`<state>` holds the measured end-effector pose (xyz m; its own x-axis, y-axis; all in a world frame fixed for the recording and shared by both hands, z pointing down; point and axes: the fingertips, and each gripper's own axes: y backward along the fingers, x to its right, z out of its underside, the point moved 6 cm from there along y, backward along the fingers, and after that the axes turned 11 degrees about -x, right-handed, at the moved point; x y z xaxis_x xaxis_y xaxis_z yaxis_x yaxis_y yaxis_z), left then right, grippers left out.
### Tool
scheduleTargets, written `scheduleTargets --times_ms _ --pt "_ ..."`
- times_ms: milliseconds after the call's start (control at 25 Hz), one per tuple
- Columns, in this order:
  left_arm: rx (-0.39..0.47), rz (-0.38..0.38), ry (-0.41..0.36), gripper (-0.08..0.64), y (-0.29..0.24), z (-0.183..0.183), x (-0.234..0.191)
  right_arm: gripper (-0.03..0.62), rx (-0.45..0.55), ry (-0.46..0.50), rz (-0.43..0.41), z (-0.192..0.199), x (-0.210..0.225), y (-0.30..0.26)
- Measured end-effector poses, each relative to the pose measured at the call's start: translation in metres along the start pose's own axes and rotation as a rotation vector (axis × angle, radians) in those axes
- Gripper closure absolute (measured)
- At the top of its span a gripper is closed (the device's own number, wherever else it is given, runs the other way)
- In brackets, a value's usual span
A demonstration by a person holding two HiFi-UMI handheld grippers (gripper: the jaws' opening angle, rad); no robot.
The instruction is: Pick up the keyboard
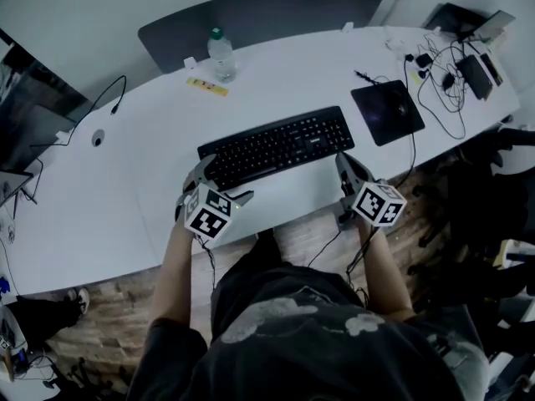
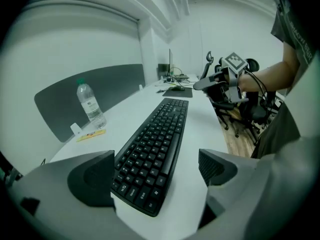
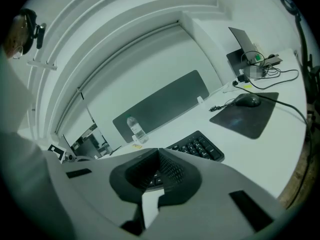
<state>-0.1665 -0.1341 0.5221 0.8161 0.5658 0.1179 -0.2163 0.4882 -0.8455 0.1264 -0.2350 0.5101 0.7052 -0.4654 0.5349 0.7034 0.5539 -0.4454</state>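
A black keyboard [image 1: 276, 147] lies lengthwise across the white desk [image 1: 125, 190]. My left gripper [image 1: 219, 184] is at its left end, open. In the left gripper view that end of the keyboard [image 2: 155, 149] lies between the wide-apart pads [image 2: 92, 176], and neither pad touches it. My right gripper [image 1: 344, 164] is shut with nothing in it, its tip just off the keyboard's right end. In the right gripper view the closed jaws [image 3: 159, 151] cover part of the keyboard [image 3: 202, 146], which lies just behind them.
A water bottle [image 1: 221, 54] and a yellow strip [image 1: 206, 87] stand behind the keyboard, before a grey divider panel [image 1: 259, 19]. A mouse [image 1: 403, 107] on a black pad [image 1: 380, 119] lies to the right, with tangled cables [image 1: 443, 82] beyond. Office chairs [image 1: 501, 190] stand off the desk's right.
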Motion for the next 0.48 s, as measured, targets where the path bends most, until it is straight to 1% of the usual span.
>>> scheduleTargets --times_ms 160,280,360,480 --pt "-0.112 0.07 -0.118 0.048 -0.025 -0.005 -0.013 0.592 -0.013 0.005 0.01 -0.011 -0.001 -0.016" --pt "-0.195 0.086 -0.195 0.031 -0.04 -0.007 -0.021 0.592 -0.016 0.004 0.01 -0.016 -0.003 -0.025" --pt "-0.223 0.092 -0.213 0.014 -0.046 -0.01 -0.028 0.592 -0.018 0.007 0.018 -0.019 -0.003 -0.03" --pt "-0.248 0.119 -0.22 0.006 -0.056 -0.012 -0.034 0.592 -0.021 0.006 0.028 -0.023 0.0 -0.036"
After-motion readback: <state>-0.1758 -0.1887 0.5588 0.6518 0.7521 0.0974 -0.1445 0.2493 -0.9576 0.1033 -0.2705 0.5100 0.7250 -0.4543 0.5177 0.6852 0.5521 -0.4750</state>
